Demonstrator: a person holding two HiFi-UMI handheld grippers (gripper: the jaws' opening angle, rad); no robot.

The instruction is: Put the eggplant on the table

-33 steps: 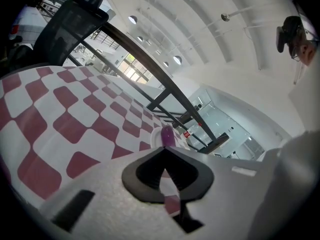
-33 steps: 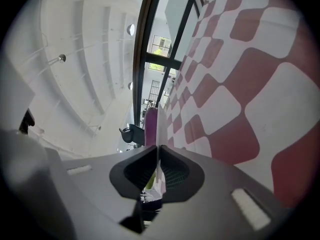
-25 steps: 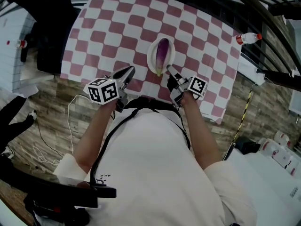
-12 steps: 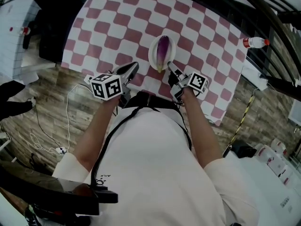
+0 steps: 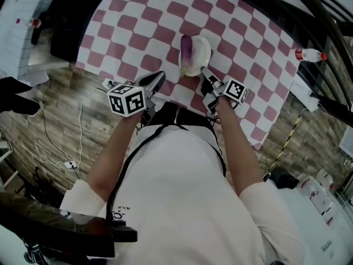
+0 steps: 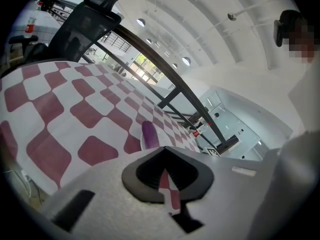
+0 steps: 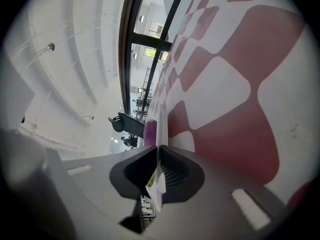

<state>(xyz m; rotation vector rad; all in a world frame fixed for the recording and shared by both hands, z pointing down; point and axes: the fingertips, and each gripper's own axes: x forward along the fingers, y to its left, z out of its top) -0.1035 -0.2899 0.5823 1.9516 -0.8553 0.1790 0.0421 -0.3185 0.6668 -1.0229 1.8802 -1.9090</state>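
A purple eggplant lies at the left edge of a small white plate on the red-and-white checkered table. The plate stands tipped toward its left side. My right gripper is shut on the plate's near rim. In the right gripper view the rim runs edge-on between the jaws of the right gripper, with the eggplant just left of it. My left gripper hovers shut and empty over the table's near edge, left of the plate. In the left gripper view the eggplant shows beyond the left gripper.
A black office chair stands at the table's far left corner. A plastic bottle with a red cap lies on a ledge to the right. White cables trail over the wooden floor at left.
The plate has been tipped leftward by the right gripper, and the eggplant has slid from the plate's middle to its left edge. The left gripper has barely moved.
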